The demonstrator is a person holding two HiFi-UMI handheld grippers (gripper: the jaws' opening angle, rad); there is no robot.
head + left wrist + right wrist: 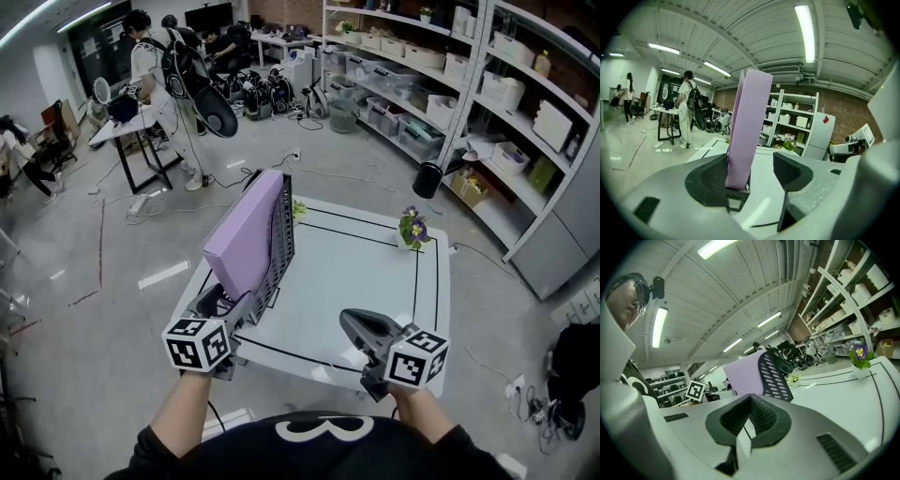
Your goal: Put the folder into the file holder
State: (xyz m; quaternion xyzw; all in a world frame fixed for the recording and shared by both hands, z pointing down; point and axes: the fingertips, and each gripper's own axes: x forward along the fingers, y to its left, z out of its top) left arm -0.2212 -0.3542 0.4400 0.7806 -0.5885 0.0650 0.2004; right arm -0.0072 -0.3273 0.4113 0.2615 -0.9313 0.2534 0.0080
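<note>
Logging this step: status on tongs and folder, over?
Left tongs open around folder edge, not gripping. Right tongs shut, empty. Folder upright in file holder. Flower pot at far corner.

Right gripper (pixel 750 401): jaws pressed together, nothing caught between. Beyond tips, lilac folder (pixel 745 373) stood upright inside black mesh file holder (pixel 774 376), on white table (pixel 843 399). Potted purple flower (pixel 858 357) set well apart, right.

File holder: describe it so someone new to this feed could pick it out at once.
Find the white table with the black border line. On its left side in the head view stands the file holder, an upright rack with a lilac folder leaning in it. Unlike the small flower pot at the far right corner, it is tall, dark and slotted.
</note>
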